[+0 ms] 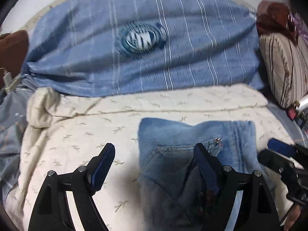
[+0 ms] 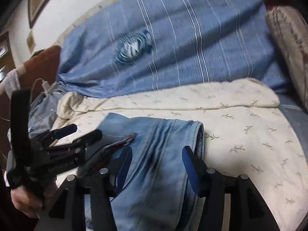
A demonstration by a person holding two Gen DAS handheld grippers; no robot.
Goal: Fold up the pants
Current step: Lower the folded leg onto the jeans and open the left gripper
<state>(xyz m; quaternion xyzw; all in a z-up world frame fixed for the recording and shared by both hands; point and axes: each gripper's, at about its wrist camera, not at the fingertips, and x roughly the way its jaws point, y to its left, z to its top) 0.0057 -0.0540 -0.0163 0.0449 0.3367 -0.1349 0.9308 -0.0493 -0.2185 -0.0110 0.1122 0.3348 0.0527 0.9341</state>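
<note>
Both grippers, left gripper (image 1: pixel 154 165) and right gripper (image 2: pixel 156 165), hover with jaws apart over the folded jeans (image 1: pixel 192 134) at lower centre, the right straddling them.

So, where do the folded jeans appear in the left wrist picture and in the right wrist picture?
Left wrist view: the folded jeans lie low and right of centre, under the right finger.
Right wrist view: the folded jeans lie low in the centre.
Shared landmark: the round emblem on the blue striped cover.
</note>
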